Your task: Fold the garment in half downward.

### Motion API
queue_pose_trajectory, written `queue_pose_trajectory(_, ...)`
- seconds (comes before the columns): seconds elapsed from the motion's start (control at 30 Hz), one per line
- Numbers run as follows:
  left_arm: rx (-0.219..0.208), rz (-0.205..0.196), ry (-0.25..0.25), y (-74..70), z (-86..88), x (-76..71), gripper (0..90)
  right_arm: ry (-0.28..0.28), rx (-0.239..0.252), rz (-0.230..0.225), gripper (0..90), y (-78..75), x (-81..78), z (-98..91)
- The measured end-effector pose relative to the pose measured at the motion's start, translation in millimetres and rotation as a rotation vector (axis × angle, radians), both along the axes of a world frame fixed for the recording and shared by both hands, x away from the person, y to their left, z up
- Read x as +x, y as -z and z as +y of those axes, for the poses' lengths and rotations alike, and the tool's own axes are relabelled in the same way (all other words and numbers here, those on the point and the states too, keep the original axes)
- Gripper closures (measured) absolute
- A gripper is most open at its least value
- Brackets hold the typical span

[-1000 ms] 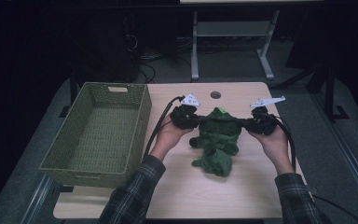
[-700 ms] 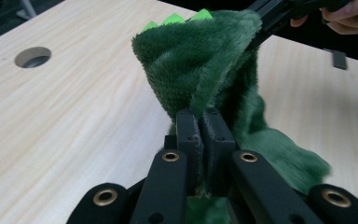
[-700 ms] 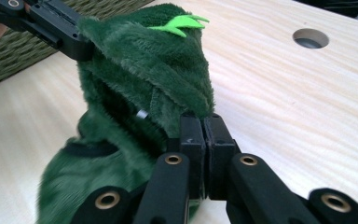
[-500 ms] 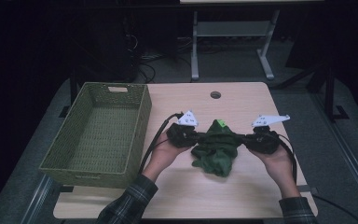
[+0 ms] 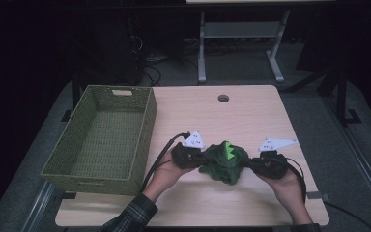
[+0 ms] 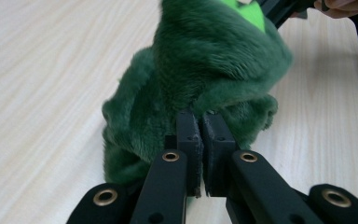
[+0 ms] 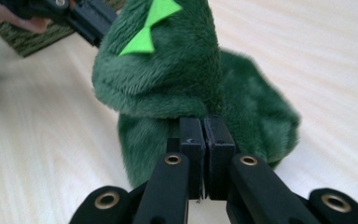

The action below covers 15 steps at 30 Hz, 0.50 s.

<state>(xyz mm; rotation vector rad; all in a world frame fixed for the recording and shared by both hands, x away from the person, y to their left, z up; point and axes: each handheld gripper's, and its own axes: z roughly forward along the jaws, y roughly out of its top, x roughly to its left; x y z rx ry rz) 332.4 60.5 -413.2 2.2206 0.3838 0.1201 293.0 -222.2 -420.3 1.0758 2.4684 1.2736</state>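
Work in hand: a dark green plush garment (image 5: 223, 163) with a bright green felt patch (image 5: 228, 151) is held off both ends and handled above the near half of the table (image 5: 251, 116).
Left gripper (image 5: 189, 158): jaws pressed together on a fold of the plush at its left edge; in the left gripper view the pads (image 6: 189, 135) pinch fur with almost no gap.
Right gripper (image 5: 265, 164): jaws likewise clamped on the plush at its right edge; the right gripper view shows the pads (image 7: 191, 135) closed on the pile.
Position of the plush: bunched between the two grippers, its lower folds resting on or just above the table, near the front edge, well apart from the round cable hole (image 5: 223, 98).
Basket (image 5: 72, 159): woven green, on the left part of the table, with nothing visible inside; the plush lies just beside its right wall.
Step, as judged: mid-handling, probably folding or gathering the plush before stowing.
Next move calls for: keeping both pinches firm, bringing the two ends together or lifting as one, then carrying leftward over the basket rim.
Risk: a thin pinch of fur may slip under the hanging weight.
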Motion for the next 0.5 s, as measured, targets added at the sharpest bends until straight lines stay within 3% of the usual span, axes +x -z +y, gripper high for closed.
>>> queue_pose_trajectory(0.23,0.010,0.021,0.012,12.8,1.5,-9.5,86.8,-0.037,0.005,0.036,87.8,10.8,-13.4,-1.1)
queue_pose_trajectory(0.5,0.052,0.054,0.038,32.7,3.0,-18.9,87.0,-0.073,-0.014,0.088,87.5,26.2,-25.4,0.6)
